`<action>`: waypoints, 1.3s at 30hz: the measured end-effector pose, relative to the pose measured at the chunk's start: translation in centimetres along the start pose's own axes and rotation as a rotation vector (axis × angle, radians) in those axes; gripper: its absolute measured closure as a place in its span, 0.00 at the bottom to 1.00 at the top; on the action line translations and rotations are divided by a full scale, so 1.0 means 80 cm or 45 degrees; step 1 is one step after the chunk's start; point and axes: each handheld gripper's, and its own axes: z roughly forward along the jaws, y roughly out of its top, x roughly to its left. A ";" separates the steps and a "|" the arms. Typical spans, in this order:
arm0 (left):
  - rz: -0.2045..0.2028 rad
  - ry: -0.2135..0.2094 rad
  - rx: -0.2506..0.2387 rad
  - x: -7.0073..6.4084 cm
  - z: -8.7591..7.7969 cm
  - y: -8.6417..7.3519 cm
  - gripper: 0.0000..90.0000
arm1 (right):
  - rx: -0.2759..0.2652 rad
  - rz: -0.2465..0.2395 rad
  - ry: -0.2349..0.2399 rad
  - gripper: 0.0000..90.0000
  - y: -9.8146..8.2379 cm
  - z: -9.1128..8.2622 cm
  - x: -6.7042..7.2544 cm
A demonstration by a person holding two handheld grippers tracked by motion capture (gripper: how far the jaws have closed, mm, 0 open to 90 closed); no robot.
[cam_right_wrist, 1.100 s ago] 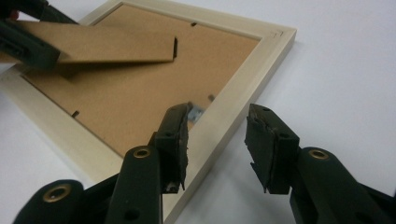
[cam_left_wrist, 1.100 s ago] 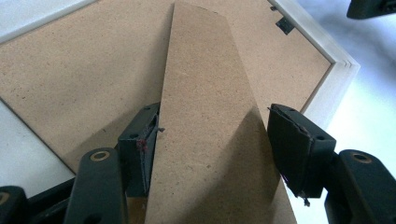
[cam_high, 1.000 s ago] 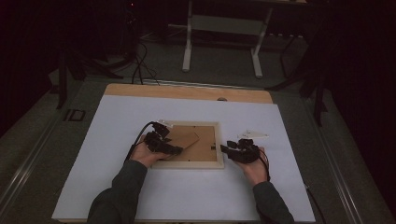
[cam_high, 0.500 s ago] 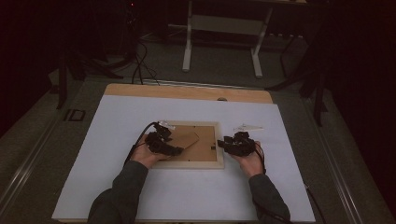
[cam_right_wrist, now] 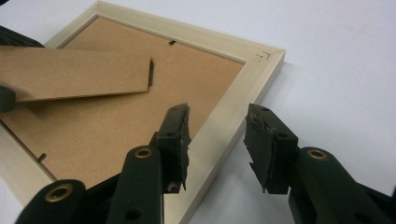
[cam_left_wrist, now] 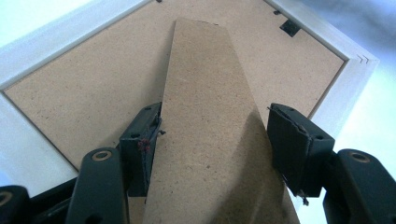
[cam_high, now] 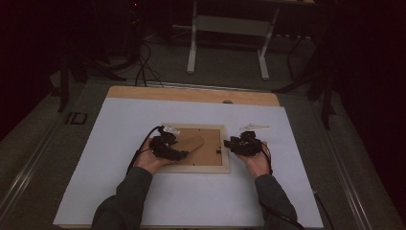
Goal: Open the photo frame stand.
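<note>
I see a wooden picture frame [cam_high: 198,149] lying face down on the white sheet that covers the table [cam_high: 119,129], its brown fibreboard backing [cam_right_wrist: 107,121] turned up. The hinged easel stand [cam_left_wrist: 210,126] of that backing is lifted off the board and slants between the fingers of my left gripper [cam_left_wrist: 215,142]. The left finger [cam_left_wrist: 142,144] touches the stand's edge; the right one stands just off the other edge, so I cannot tell whether this is a real grip. My right gripper [cam_right_wrist: 217,135] sits at the frame's right rail, fingers moderately wide and holding nothing: one finger [cam_right_wrist: 175,135] over the backing, the other over the white sheet, with the pale rail between them, untouched. Small black retaining tabs [cam_left_wrist: 289,26] show along the inner edge of the frame. I can read no brand, label or writing anywhere on the frame or backing.
</note>
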 end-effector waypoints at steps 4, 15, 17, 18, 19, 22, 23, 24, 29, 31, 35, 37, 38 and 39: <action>0.023 0.017 -0.013 -0.003 -0.002 0.000 0.44 | 0.001 0.009 0.000 0.65 0.002 0.000 -0.003; 0.087 0.067 -0.052 -0.014 -0.008 -0.001 0.44 | -0.008 0.034 0.016 0.65 0.008 0.003 -0.008; 0.094 0.073 -0.055 -0.015 -0.009 -0.001 0.44 | -0.007 0.038 0.018 0.65 0.008 0.004 -0.009; 0.099 0.075 -0.058 -0.016 -0.009 -0.002 0.44 | -0.005 0.041 0.021 0.65 0.008 0.005 -0.010; 0.102 0.078 -0.061 -0.017 -0.009 -0.002 0.44 | -0.002 0.044 0.021 0.65 0.008 0.005 -0.010; 0.122 0.094 -0.072 -0.020 -0.011 -0.002 0.44 | 0.009 0.044 0.026 0.64 0.009 0.008 -0.011; 0.129 0.101 -0.079 -0.021 -0.011 -0.003 0.44 | 0.012 0.041 0.028 0.63 0.009 0.009 -0.011; 0.142 0.107 -0.084 -0.022 -0.012 -0.003 0.44 | 0.018 0.041 0.032 0.63 0.009 0.010 -0.011; 0.163 0.133 -0.108 -0.029 -0.015 -0.006 0.44 | 0.035 0.052 0.061 0.61 0.013 0.013 -0.011; 0.177 0.147 -0.121 -0.031 -0.017 -0.007 0.44 | 0.041 0.056 0.070 0.59 0.015 0.014 -0.011; 0.189 0.156 -0.137 -0.033 -0.018 -0.010 0.44 | 0.052 0.072 0.094 0.58 0.018 0.014 -0.013; 0.203 0.168 -0.141 -0.035 -0.018 -0.010 0.44 | 0.058 0.074 0.099 0.57 0.019 0.015 -0.015; 0.208 0.170 -0.145 -0.036 -0.018 -0.011 0.44 | 0.062 0.077 0.104 0.57 0.019 0.016 -0.016; 0.218 0.176 -0.147 -0.037 -0.019 -0.011 0.44 | 0.064 0.079 0.105 0.57 0.020 0.016 -0.016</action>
